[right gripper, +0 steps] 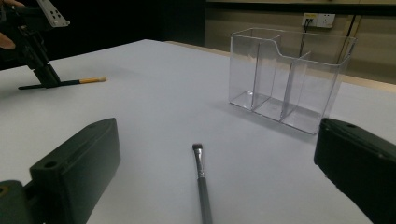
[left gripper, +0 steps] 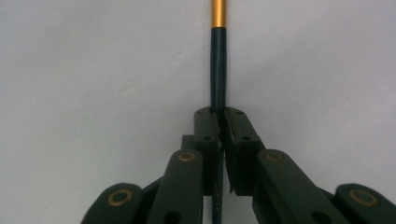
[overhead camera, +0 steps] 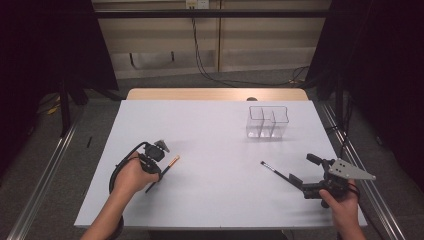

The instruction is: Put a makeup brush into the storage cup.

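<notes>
Down at the left claw (left gripper: 218,122), the jaws are clenched on the dark handle of a gold-banded brush (left gripper: 218,60), which lies flat on the white table (overhead camera: 215,150) with its pale tip pointing away from the hand. The right claw (right gripper: 210,186) stands released, its jaws wide apart, with a second, dark-tipped brush (right gripper: 201,175) lying on the table between them, untouched. Farther off, toward the table's far right side, stands a clear three-compartment holder (overhead camera: 268,122).

Two brushes (overhead camera: 163,172) before organizer (overhead camera: 268,122)
</notes>
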Action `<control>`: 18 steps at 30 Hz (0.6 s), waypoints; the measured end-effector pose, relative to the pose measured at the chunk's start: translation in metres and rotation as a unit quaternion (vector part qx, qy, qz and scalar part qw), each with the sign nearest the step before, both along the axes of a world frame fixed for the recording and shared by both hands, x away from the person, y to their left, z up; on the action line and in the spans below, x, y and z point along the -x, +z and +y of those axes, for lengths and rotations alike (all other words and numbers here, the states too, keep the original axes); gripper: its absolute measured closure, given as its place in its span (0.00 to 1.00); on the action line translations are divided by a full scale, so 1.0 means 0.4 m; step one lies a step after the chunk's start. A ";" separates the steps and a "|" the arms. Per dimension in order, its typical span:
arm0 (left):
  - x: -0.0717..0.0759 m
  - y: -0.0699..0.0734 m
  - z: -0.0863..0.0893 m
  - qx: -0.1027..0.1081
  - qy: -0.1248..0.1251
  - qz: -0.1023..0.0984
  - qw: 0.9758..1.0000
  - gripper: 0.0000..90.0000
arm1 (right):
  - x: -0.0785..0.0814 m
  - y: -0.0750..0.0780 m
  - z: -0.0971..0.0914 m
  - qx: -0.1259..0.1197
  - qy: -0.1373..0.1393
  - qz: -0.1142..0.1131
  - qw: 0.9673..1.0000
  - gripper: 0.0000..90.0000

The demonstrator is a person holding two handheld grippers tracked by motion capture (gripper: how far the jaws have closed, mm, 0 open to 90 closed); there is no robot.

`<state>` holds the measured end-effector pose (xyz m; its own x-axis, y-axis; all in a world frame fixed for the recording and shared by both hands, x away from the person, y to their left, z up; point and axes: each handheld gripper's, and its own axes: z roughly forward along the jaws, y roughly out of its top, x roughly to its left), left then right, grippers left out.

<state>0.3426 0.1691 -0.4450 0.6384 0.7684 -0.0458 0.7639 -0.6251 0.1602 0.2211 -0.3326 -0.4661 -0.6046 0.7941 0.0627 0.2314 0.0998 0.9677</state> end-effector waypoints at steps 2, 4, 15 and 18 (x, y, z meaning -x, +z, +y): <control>0.001 0.002 0.005 0.007 0.002 0.000 1.000 0.94 | 0.000 0.000 0.000 0.000 0.000 0.000 1.000 0.00; 0.004 0.003 0.009 0.016 0.004 -0.006 1.000 0.94 | -0.001 0.000 0.000 -0.001 -0.001 0.000 1.000 0.00; 0.003 -0.003 0.009 0.093 0.017 -0.023 0.995 0.94 | -0.001 0.000 -0.002 -0.001 -0.001 0.000 1.000 0.00; 0.004 0.001 0.008 0.124 0.020 -0.034 0.992 0.94 | 0.000 0.000 -0.003 -0.001 -0.001 0.000 1.000 0.00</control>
